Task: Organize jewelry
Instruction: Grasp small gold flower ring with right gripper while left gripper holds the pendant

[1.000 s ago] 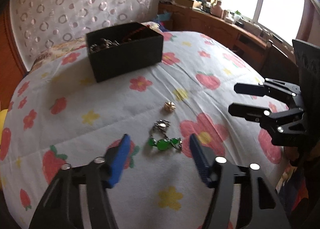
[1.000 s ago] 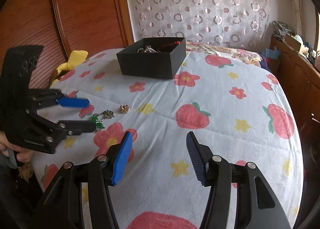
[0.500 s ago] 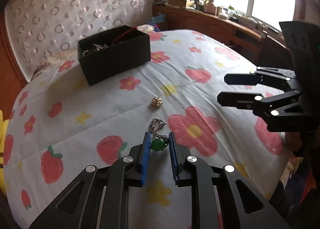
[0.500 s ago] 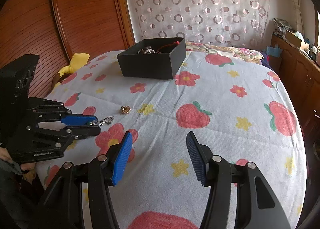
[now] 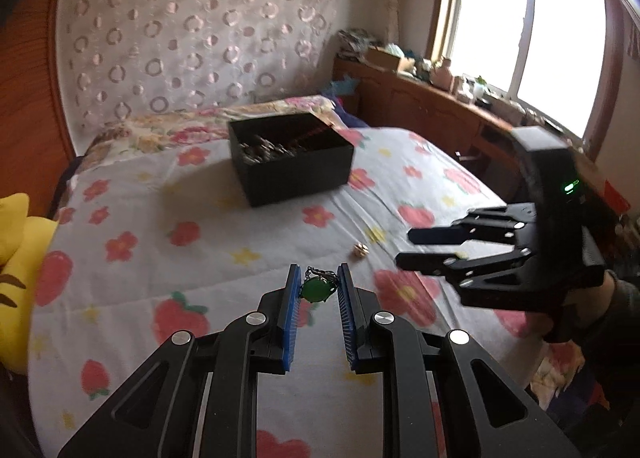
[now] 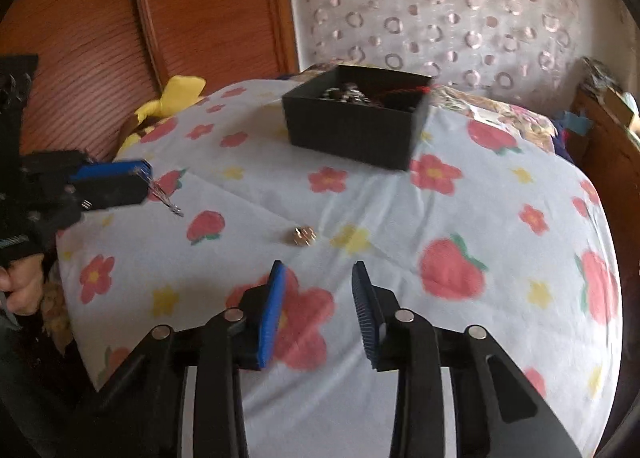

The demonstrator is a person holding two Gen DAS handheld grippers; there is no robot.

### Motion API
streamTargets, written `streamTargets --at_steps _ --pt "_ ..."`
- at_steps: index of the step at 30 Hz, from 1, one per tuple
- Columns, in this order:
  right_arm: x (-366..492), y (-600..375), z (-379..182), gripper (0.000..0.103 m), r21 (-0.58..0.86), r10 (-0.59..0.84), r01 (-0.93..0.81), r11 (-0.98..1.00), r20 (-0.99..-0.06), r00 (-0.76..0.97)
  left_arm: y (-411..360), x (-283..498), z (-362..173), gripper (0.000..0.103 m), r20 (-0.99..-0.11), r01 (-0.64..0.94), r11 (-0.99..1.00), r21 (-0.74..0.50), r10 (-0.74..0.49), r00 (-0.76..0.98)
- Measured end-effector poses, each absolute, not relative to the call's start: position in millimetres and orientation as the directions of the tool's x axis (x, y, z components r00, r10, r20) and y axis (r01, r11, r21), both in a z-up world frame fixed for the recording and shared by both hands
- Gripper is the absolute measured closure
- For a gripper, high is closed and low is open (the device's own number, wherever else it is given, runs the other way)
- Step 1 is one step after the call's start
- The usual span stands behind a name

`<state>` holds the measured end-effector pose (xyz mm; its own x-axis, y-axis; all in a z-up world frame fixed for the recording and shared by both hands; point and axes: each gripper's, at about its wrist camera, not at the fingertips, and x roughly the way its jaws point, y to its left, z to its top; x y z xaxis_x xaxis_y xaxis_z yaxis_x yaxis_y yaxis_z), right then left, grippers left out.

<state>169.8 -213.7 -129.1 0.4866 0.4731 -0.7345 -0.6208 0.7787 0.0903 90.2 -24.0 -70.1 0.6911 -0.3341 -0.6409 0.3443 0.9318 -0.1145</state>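
Observation:
My left gripper (image 5: 319,278) is shut on a green-stone bracelet (image 5: 318,290) and holds it above the flowered bedspread; its silver chain (image 6: 166,196) hangs from the jaws in the right wrist view. A small gold piece (image 5: 361,249) lies on the bedspread, just ahead of my right gripper (image 6: 318,278), which is open and empty. It also shows in the right wrist view (image 6: 303,236). The black jewelry box (image 5: 290,156), with several pieces inside, stands farther back on the bed (image 6: 356,118).
A yellow plush toy (image 5: 14,258) lies at the bed's left edge. A wooden headboard (image 6: 120,18) and a patterned curtain (image 5: 192,38) stand behind the bed. A wooden sideboard with clutter (image 5: 432,98) runs under the window on the right.
My left gripper closed on the green bracelet and lifted it off the bedspread. My right gripper moved forward toward the gold piece and narrowed a little.

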Motion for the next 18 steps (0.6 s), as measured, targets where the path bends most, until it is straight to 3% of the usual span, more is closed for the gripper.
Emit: streamTargets --at_steps 9,12,18 --pt "187.2 -185.3 -139.3 0.069 0.032 0.423 -0.640 0.768 -0.776 0.468 -2.6 82.6 -61.4 0.086 -0.610 0.310 0.941 -0.136 -0.326 0.722" --pt "187.6 -183.0 -138.9 0.085 0.019 0.419 -0.651 0.759 -0.778 0.467 -0.6 82.5 -60.3 0.086 -0.603 0.307 0.941 -0.143 -0.329 0.726" --pt "188.3 -177.6 -137.8 0.088 -0.003 0.418 -0.675 0.738 -0.783 0.460 0.8 84.2 -56.6 0.086 -0.596 0.301 0.942 -0.147 -0.327 0.734"
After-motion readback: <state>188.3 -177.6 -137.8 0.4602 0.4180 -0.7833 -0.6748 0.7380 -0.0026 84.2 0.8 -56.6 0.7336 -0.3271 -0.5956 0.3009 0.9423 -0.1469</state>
